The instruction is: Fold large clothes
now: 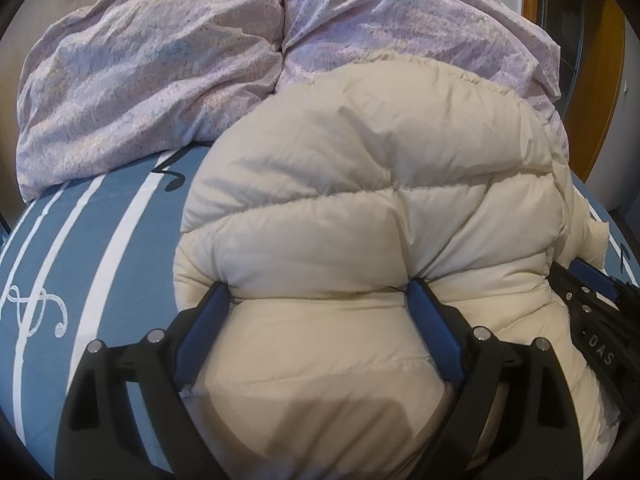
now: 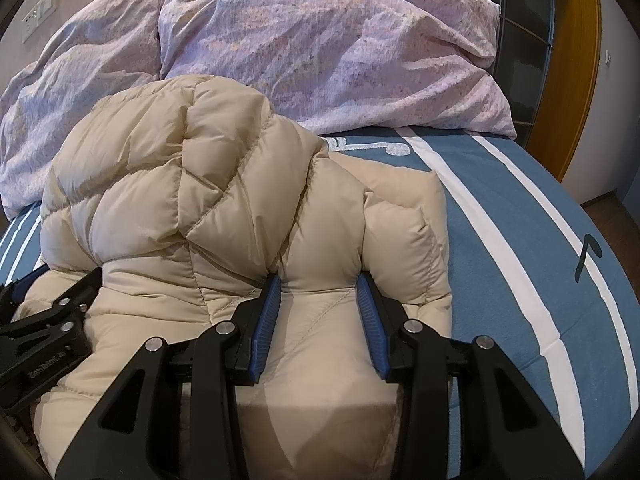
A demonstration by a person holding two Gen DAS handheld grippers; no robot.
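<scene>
Both my grippers' fingers [image 1: 436, 320] are pressed into the puffy cream down jacket [image 1: 360, 184], left gripper [image 1: 320, 292] wide, right gripper [image 2: 318, 286] narrower. It lies bunched mid-bed; mid-fold, I judge. Next: lift both together. Blue striped bedsheet [image 2: 500, 240], lilac duvet [image 2: 320, 48] at the head edge.

Each fisheye camera sits close behind its own fingers, looking forward and downward across the bed [image 1: 100, 240] toward the pillows [image 2: 320, 52]. Both views share the cream down jacket [image 1: 360, 200], very near, and each glimpses the other hand-held gripper at its edge.
</scene>
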